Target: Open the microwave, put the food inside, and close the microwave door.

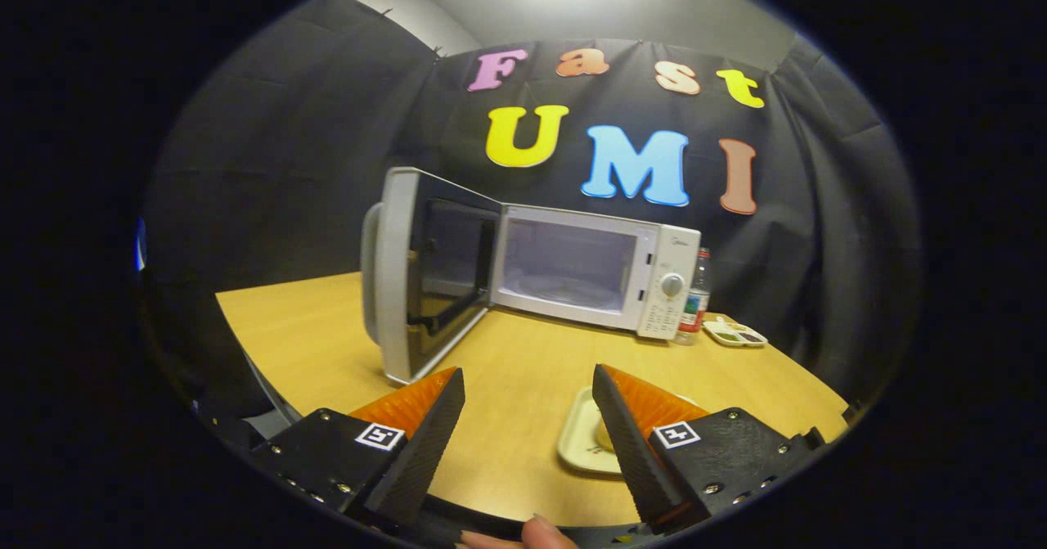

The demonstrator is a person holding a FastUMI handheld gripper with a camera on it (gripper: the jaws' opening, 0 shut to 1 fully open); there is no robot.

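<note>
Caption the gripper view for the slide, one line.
Open gripper above the wooden table, microwave with door swung open, food plate beside one finger.

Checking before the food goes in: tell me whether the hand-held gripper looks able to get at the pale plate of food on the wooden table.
Probably yes. The hand-held gripper is open, and the pale plate of food lies just ahead, partly behind its right finger, with nothing between. The white microwave's open door stands off to the side.

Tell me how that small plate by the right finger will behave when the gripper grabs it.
The plate looks stiff and shallow, so it probably won't bend. Its surface seems smooth, so it may slide on the table if nudged. The open gripper would likely have to pinch its thin rim, and the food on it might then tip.
</note>
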